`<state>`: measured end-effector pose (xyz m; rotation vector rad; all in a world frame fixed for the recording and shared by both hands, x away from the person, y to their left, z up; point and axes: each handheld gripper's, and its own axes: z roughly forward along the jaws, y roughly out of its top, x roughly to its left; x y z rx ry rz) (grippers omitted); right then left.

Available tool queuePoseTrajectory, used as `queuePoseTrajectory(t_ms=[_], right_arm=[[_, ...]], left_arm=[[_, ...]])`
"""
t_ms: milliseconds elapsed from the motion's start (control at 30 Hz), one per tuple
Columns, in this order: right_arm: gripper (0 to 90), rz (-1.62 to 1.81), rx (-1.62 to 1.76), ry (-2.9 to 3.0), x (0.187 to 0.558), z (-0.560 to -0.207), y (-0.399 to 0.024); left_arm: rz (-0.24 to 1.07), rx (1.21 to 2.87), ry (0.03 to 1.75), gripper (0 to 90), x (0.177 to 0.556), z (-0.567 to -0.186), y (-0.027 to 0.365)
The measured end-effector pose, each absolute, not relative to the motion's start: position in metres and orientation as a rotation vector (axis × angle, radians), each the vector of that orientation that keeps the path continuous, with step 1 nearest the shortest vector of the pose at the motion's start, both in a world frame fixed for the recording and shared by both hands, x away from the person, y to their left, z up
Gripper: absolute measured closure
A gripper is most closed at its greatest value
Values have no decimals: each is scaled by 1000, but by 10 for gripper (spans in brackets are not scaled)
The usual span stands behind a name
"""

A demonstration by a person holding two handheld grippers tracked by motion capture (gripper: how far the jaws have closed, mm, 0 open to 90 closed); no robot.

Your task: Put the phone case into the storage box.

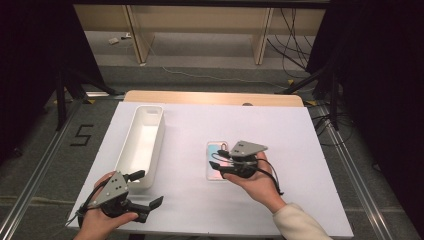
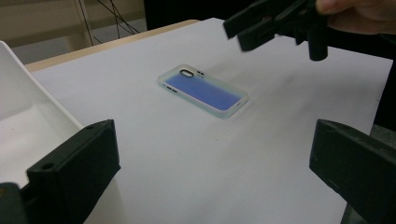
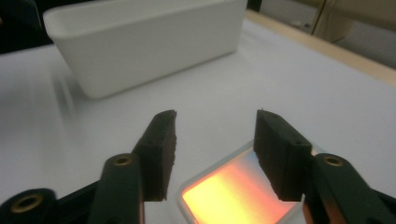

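The right tool point(image 1: 223, 161) hovers over the phone case point(image 2: 203, 90) with its jaws apart and nothing between them, clear of the case. The left tool point(image 1: 147, 189) stands wide open and empty near the desk's front edge, beside the white bin point(image 1: 141, 145). The white desk point(image 1: 280, 145) stands on grey floor with cables. The case lies flat at mid-desk, its long axis running front to back, camera cutout toward the far end.

One readable mark
A black digit "5" point(image 1: 81, 135) stands on the grey floor point(image 1: 60, 165), left of the counter point(image 1: 300, 150).
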<state>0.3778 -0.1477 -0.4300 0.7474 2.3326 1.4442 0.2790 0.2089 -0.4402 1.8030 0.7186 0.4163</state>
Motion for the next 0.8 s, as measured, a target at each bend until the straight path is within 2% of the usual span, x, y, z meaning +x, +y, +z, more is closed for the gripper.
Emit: queuePoseTrajectory(t_ms=[67,233,500,800], right_arm=[[392,1542,794,2223,366,-417,-171],[328,1594,822,2087,348,-402,-203],[306,1587,859,2030,334,-404,-228],[296,1585,827,2025,335,-398,-225]], left_arm=[[421,1807,723,9,279,-441,209],[421,1800,724,8,280,-441,209],[420,1801,727,9,280,-441,208],[422,1803,734,9,280,-442,209]])
